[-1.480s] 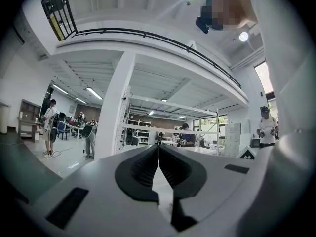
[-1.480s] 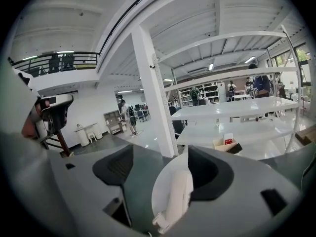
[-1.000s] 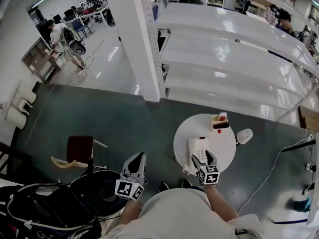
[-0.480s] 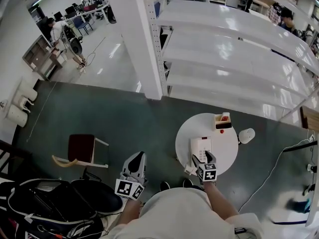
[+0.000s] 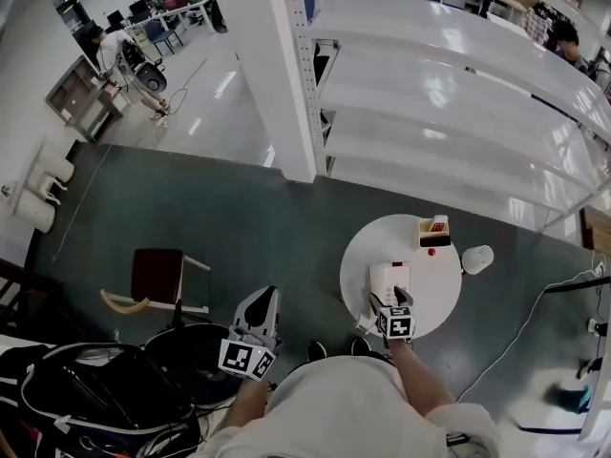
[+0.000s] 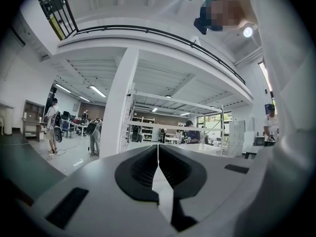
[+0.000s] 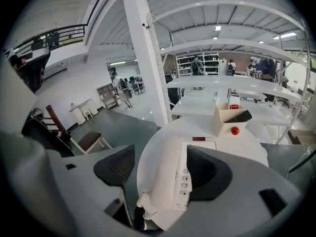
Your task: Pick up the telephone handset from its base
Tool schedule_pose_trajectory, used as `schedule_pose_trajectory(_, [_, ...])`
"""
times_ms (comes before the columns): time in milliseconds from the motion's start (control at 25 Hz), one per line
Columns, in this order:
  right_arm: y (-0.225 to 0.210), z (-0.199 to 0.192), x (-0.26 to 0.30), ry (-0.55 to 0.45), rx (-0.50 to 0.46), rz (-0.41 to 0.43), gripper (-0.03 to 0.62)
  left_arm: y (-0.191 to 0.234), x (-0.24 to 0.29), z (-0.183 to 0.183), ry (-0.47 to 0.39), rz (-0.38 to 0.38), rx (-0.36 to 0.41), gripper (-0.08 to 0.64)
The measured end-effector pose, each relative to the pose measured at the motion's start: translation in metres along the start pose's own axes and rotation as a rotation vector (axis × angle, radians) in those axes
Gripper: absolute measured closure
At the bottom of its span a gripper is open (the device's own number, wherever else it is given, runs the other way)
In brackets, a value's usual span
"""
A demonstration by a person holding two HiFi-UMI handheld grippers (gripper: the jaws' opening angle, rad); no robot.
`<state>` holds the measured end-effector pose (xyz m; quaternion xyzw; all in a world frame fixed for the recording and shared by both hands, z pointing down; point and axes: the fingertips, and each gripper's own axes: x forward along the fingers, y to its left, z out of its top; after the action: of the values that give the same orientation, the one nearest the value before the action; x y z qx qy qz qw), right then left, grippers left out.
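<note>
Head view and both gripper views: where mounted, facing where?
Head view: on the person's head, facing steeply down; shows left hand-held gripper, right hand-held gripper, shirt.
Left gripper view: on that hand-held gripper, level towards the pillar; jaws shut, shirt at right.
Right gripper view: on that hand-held gripper, tilted down at the telephone between open jaws.
Head and right gripper views share telephone, round table.

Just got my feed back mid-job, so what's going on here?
A person is reaching with the right hand-held gripper for the white telephone on the round table. Its jaws stand wide open, lined up on either side of the handset without gripping it; the handset rests on the telephone. The left hand-held gripper is shut and empty, held off to the side, away from the table.
</note>
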<state>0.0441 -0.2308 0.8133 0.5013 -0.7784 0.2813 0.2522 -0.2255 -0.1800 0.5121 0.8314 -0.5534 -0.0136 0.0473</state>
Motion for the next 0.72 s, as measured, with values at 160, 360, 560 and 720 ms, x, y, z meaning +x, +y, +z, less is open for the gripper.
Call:
schedule_pose_trajectory(160, [-0.006, -0.010, 0.012, 0.045, 0.000, -0.005, 0.258, 0.002, 0.003, -0.001, 0.007, 0.009, 0.002, 0.538])
schedule_pose_trajectory(360, [-0.010, -0.020, 0.029, 0.093, -0.004, -0.008, 0.258, 0.008, 0.002, -0.003, 0.016, 0.027, 0.001, 0.538])
schedule_pose_trajectory(560, [-0.014, -0.030, 0.045, 0.139, -0.009, -0.011, 0.256, 0.014, 0.003, -0.006, 0.029, 0.045, -0.006, 0.538])
schedule_pose_trajectory(720, [-0.015, -0.038, 0.052, 0.175, -0.009, -0.014, 0.256, 0.016, 0.002, -0.008, 0.043, 0.052, -0.010, 0.538])
